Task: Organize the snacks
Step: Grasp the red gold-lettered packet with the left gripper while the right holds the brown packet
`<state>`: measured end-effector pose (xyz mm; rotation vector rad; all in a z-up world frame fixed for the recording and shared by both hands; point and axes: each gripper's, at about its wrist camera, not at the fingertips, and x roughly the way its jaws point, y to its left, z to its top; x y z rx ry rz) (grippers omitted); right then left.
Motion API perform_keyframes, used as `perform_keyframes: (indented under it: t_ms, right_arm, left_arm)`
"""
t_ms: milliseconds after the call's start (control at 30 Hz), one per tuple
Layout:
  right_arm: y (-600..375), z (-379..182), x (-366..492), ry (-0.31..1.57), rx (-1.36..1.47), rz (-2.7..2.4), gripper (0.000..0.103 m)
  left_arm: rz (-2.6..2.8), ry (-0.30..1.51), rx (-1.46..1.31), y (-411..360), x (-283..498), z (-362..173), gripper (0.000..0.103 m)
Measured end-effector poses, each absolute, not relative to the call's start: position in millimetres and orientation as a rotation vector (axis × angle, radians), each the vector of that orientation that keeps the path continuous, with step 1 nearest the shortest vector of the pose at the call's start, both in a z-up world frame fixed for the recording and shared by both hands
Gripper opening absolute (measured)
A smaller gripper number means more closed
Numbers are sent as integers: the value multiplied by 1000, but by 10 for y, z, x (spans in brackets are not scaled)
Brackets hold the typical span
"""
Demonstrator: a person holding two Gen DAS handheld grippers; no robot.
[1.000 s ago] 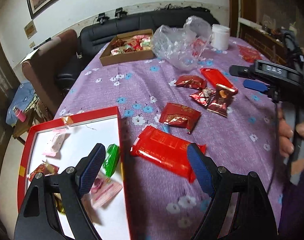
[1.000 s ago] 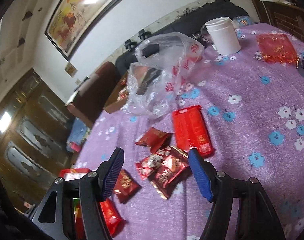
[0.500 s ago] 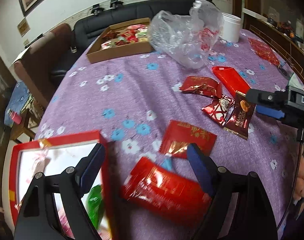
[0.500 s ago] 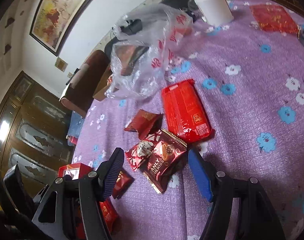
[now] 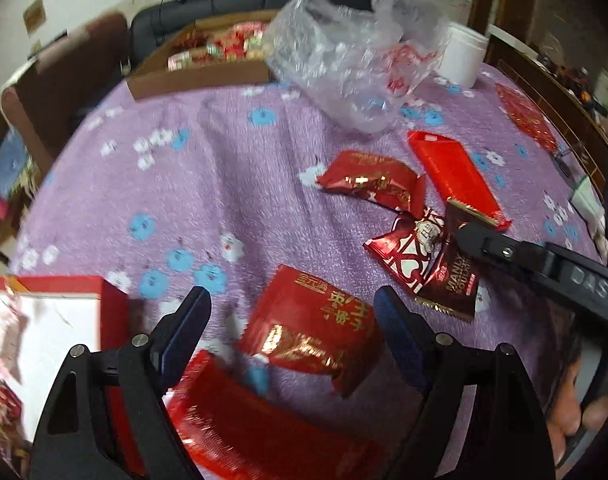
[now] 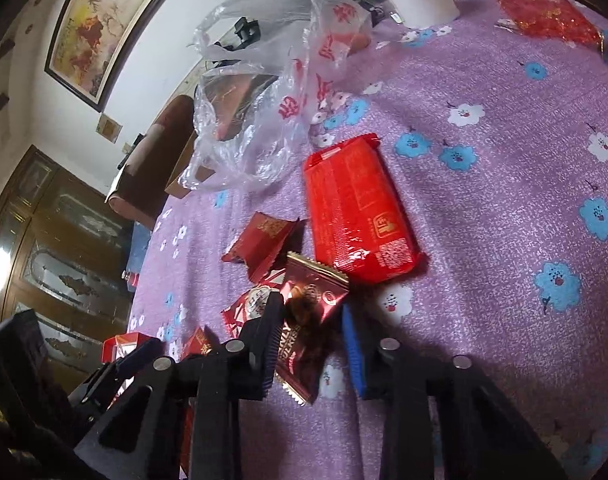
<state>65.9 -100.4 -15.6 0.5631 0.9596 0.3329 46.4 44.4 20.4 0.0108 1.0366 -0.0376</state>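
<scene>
Taking the red-rimmed box (image 5: 104, 296) at the far left as landmark: it lies open-topped at the table's near edge, likely the collecting place for the loose snacks. Just right of it the left gripper (image 5: 292, 332) hangs with jaws wide apart and empty over a red foil packet (image 5: 315, 328), long axis slanting away to the right. Further right from the box, the right gripper (image 6: 309, 338) is closing on the dark brown chocolate wrapper (image 6: 307, 320), which stands between the pads, long axis running away from the camera, serrated end up
</scene>
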Motion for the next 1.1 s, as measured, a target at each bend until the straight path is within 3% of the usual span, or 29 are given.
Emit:
perform_keyframes:
  t_ms: [367,600,833,1100]
  right_arm:
    - [-1076,-172,652,969,611,343,27]
    - [-1094,-165,647,976,628,350,30]
    - [-1077,-163,652,977,623,351,31]
    - [-1076,-166,672,981,625,357,32]
  left_arm:
    - [-345,972,256,-43,19,193,85]
    - [-158,995,25,427,118,369,85]
    - [-112,994,104,314,268,222,85]
    - [-427,1021,286,32,119,267,85]
